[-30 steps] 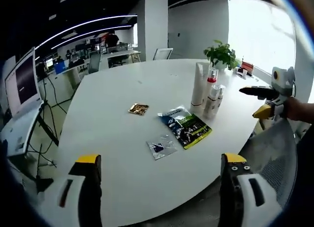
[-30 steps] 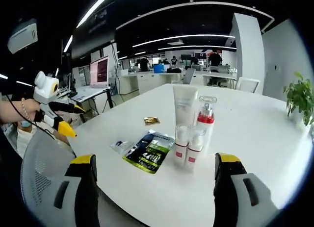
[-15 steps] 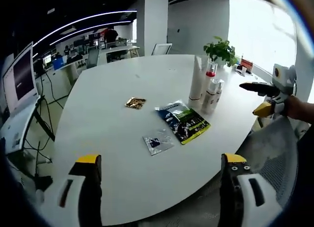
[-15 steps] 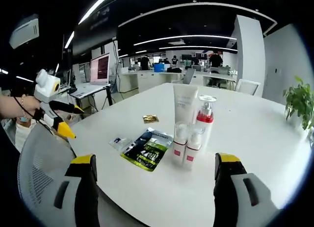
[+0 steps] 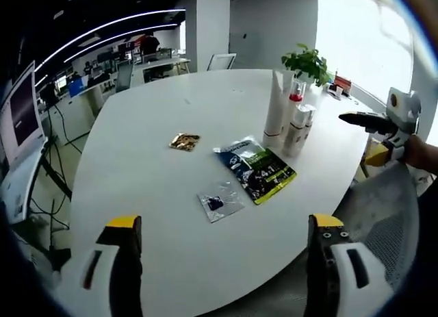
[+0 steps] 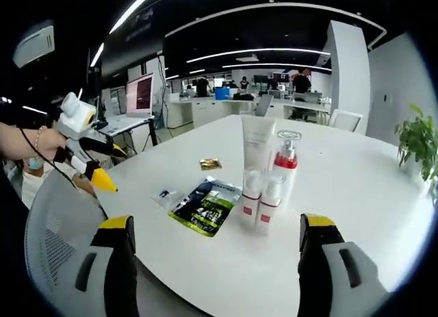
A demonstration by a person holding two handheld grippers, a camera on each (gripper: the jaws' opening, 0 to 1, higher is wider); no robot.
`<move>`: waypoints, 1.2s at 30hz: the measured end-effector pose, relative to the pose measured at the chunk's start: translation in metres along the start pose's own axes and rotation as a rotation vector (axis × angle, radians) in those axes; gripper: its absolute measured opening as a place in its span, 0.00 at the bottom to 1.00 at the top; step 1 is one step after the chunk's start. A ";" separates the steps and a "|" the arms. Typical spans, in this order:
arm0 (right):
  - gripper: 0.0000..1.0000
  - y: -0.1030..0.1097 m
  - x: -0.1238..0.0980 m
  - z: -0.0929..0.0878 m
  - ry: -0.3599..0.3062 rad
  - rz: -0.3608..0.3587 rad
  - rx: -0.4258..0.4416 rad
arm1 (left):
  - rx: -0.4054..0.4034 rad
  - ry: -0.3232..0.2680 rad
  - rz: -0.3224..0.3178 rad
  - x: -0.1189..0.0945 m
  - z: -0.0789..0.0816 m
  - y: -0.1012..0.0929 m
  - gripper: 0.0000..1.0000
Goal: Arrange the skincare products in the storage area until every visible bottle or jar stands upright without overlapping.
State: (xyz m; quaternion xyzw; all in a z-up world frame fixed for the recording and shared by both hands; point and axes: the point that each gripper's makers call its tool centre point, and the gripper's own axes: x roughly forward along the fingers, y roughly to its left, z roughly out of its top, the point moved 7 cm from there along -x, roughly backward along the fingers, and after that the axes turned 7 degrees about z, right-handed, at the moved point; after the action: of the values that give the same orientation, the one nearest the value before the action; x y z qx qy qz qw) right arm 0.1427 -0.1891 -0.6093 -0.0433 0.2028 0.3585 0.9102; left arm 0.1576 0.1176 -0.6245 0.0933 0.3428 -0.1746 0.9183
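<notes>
Overlapping small bottles point(image 6: 259, 203) behind-tube point(image 6: 258, 146) edges unclear

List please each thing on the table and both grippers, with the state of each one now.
White tube: standing upright.
Pump bottle with red band: upright, beside the tube.
Two small bottles: upright, close side by side.
Dark green sachet: lying flat.
Small clear sachet: lying flat.
Gold packet: lying flat, apart from the rest.
Left gripper: open, holding nothing.
Right gripper: open, holding nothing.
</notes>
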 end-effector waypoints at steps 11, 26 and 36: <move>0.99 -0.001 0.001 -0.002 0.011 -0.001 0.013 | 0.030 0.015 -0.017 0.023 0.019 0.007 0.97; 0.99 -0.005 0.003 -0.005 0.023 -0.014 0.038 | 0.084 0.037 -0.058 0.064 0.044 0.012 0.98; 0.99 -0.007 0.004 -0.007 0.036 -0.018 0.060 | 0.126 0.076 -0.085 0.096 0.051 0.016 0.97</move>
State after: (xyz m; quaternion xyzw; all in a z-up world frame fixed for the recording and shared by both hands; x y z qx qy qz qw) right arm 0.1471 -0.1933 -0.6178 -0.0245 0.2295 0.3434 0.9104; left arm 0.2618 0.0933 -0.6490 0.1426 0.3693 -0.2310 0.8888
